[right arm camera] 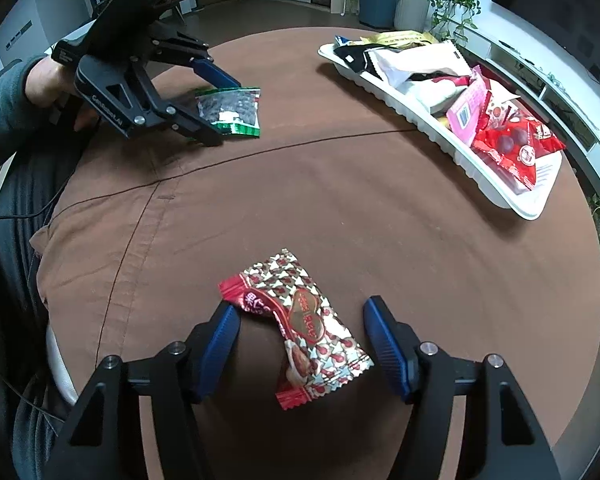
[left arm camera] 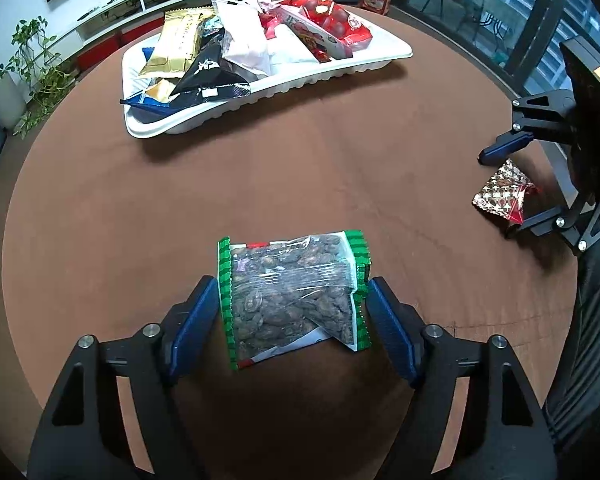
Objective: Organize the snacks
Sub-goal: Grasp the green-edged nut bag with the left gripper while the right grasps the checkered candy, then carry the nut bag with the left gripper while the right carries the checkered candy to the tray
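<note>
Step in hand: both grippers are set over a snack each, about to pinch and lift; judged from the layout, the goal is the white tray [left arm camera: 260,92] already heaped with packets.
Left gripper [left arm camera: 292,316]: its jaws straddle the green-edged clear bag of nuts [left arm camera: 292,288], which lies flat on the brown table [left arm camera: 340,168] near the person's side. The left pad sits against the bag's crimped edge; the right pad stands just beside the other edge, a sliver of gap showing. So the jaws are part-way open, not yet gripping.
Right gripper [right arm camera: 300,336]: its jaws stand fairly wide around the red and silver candy wrapper [right arm camera: 300,320]. The left pad looks to touch the red twisted end; the right pad is clear of the foil. No grip here either.
Doing it well, nuts: the bag is slippery film over loose contents, so close across the crimped seams rather than the bulging middle, and keep the tips low so the bag does not squirt upward.
Doing it well, candy: the wrapper lies slantwise between the pads; a small roll of the wrist to square up would likely give a firmer bite on the body, not only the thin end.
Risk: the tray is crowded, so each item probably needs placing in a bare corner, near the front rim.
Other hand: a sleeve and hand [right arm camera: 48,80] steady the left tool.
</note>
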A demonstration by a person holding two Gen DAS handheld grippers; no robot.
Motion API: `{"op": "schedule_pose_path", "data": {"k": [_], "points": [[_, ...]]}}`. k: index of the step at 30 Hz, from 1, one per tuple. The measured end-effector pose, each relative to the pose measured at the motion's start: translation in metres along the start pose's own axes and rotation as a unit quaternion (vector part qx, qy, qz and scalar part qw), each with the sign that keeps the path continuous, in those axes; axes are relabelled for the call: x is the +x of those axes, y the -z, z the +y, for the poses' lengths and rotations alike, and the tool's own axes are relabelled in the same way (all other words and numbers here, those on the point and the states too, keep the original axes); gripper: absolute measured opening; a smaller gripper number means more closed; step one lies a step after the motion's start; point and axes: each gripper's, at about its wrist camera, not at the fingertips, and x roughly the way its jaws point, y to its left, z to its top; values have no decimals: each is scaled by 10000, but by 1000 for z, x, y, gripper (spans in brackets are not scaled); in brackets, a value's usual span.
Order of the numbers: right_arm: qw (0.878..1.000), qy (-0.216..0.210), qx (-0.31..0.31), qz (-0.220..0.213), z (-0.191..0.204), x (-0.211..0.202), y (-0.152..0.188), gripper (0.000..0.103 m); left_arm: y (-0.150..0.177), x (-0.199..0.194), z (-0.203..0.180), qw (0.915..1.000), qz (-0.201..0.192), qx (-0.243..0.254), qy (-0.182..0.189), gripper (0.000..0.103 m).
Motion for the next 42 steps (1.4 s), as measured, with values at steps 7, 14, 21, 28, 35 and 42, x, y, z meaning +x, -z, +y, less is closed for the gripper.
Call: {"op": "schedule_pose_path", "data": {"k": [7, 14, 21, 28, 35, 42], "points": [[10000, -9, -19, -7, 1, -1, 0, 62, 0, -2, 2, 9999, -40, 76, 62, 63], [10000, -1, -24, -43, 1, -2, -3, 39, 2, -4, 4, 9999, -108, 65, 47, 52], [10000, -36, 29, -46, 1, -2, -3, 32, 2, -4, 4, 9999, -115, 99, 52, 48], [10000, -66, 11, -70, 4, -2, -4, 28, 3, -7, 7, 9997, -204, 43, 110, 42], [9995, -106, 136, -250, 3, -9, -5, 27, 5, -10, 8, 9995, -276, -28, 159, 41], [9988, -51, 223, -432, 2, -15, -5, 27, 7, -21, 12, 9988, -434, -164, 170, 41]]}}
